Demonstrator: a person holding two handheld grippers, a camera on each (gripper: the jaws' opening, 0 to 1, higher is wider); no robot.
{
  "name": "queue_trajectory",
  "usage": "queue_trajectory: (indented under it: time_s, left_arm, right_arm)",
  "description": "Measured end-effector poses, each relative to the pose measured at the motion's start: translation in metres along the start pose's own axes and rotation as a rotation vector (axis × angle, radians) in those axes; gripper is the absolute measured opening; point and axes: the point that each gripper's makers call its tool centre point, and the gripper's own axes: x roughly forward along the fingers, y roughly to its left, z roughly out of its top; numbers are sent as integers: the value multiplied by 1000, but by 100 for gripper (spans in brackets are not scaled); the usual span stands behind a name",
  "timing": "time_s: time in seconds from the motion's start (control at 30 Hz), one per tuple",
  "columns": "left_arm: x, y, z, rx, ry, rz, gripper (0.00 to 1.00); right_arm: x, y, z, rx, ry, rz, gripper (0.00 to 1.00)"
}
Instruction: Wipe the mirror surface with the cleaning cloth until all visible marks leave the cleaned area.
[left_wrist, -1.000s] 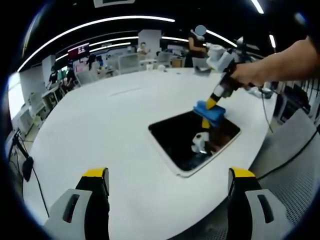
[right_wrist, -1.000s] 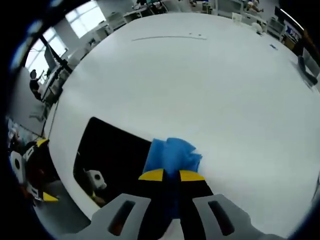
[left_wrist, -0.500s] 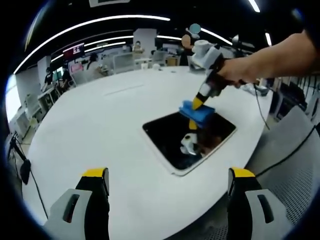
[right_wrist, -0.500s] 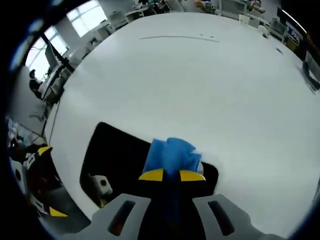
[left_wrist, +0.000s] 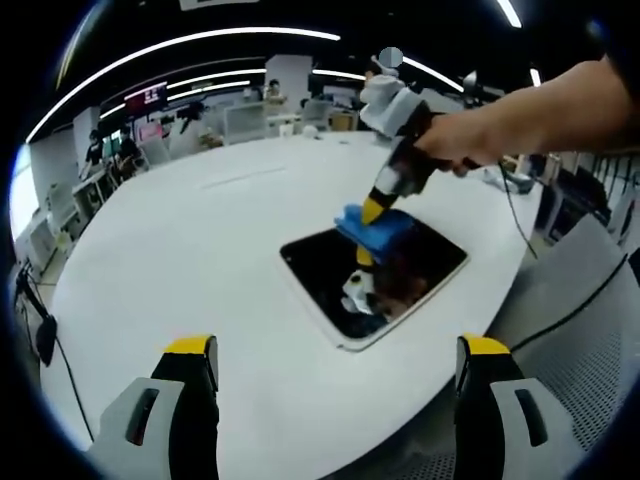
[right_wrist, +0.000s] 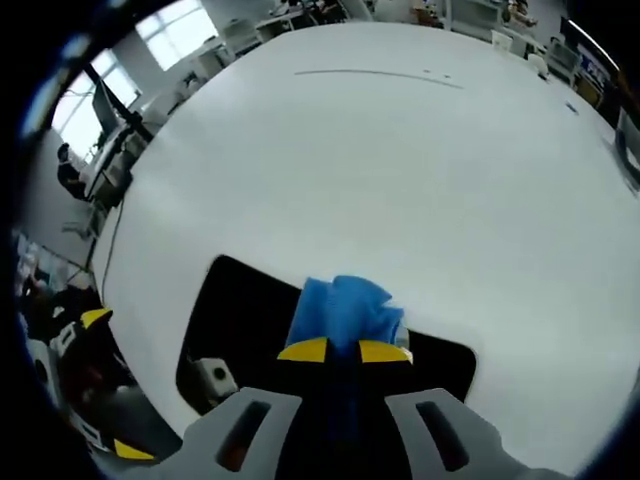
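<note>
A dark rectangular mirror (left_wrist: 375, 283) with a white frame lies flat on the white table (left_wrist: 200, 240) near its right edge. In the left gripper view, the right gripper (left_wrist: 372, 207), held by a hand, presses a blue cleaning cloth (left_wrist: 374, 227) onto the mirror's far part. In the right gripper view, the right gripper (right_wrist: 342, 351) is shut on the blue cloth (right_wrist: 342, 310), which rests on the mirror (right_wrist: 250, 315). The left gripper (left_wrist: 335, 348) hovers open before the table's near edge, well short of the mirror, with nothing between its fingers.
The round white table (right_wrist: 380, 150) stretches wide beyond the mirror. Grey floor (left_wrist: 585, 350) and a cable lie to the right of the table. Desks, monitors and people stand in the far background.
The right gripper has slid the blue cloth from the mirror's far right edge inward over the glass. The left gripper's view has shifted slightly.
</note>
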Motion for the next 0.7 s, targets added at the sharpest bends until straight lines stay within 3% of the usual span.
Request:
queue_trajectory:
  time_s: [0.33,0.43,0.6,0.7]
  left_arm:
    - [-1,4,-3,-52,17,26,100]
    - [-2,6,-10,-58,47,43,100]
    - [-1,8,-3,-41,1,42,100]
    - [0,7,-3,-34,4,37,100]
  right_arm:
    - [11,25,15,-30,27,16,4]
    - [13,38,16,-37,39,19,4]
    - [21,56,25,-80,45,32,4]
    - [24,61,26,-83,40,32,4]
